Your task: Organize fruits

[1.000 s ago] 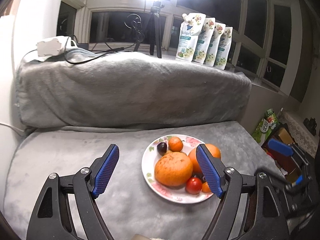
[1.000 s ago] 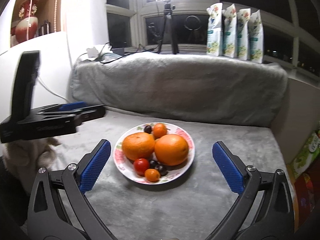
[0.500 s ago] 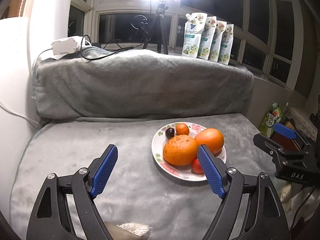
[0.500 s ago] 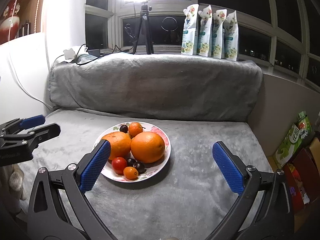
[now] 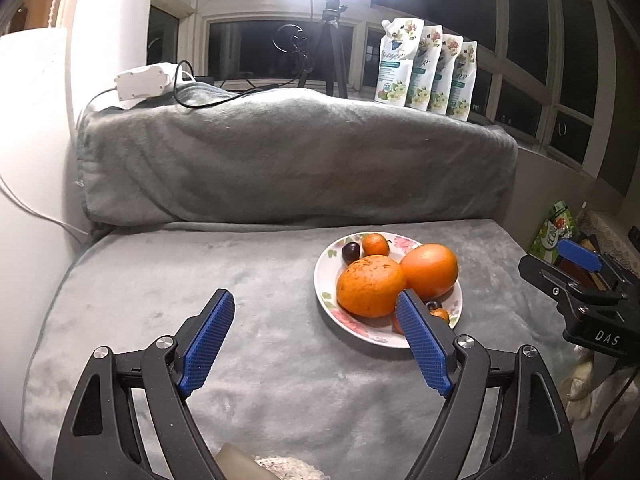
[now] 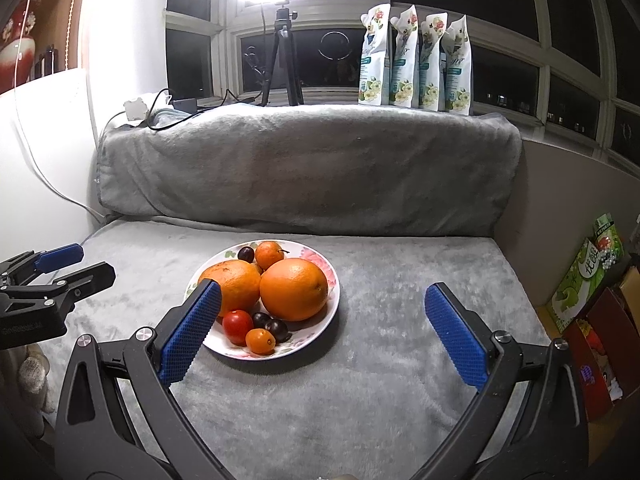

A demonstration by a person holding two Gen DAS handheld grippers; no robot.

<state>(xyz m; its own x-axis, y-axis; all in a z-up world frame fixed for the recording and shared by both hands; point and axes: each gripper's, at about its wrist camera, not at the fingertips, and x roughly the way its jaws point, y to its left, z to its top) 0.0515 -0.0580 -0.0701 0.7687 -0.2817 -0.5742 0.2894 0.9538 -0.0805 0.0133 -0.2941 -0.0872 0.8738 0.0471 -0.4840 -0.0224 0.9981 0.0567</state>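
A floral plate (image 6: 320,340) on the grey blanket holds two large oranges (image 6: 294,289) (image 6: 234,285), a small orange (image 6: 269,255), a red tomato (image 6: 238,327), a small orange fruit (image 6: 260,341) and dark plums (image 6: 276,327). The plate also shows in the left wrist view (image 5: 326,300), with the oranges (image 5: 370,291) (image 5: 430,270). My left gripper (image 5: 316,340) is open and empty, left of and nearer than the plate. My right gripper (image 6: 320,334) is open and empty, its left finger in front of the plate's left edge.
A grey cushion (image 6: 308,168) backs the seat. Several pouches (image 6: 416,60) and a tripod (image 6: 284,60) stand on the sill. Boxes (image 6: 588,280) sit on the right. The other gripper shows at left (image 6: 48,284) and at right (image 5: 580,280).
Both grippers have drawn back from the plate and apart. The plate now lies further right in the left view and left in the right view. Both jaws stay open.
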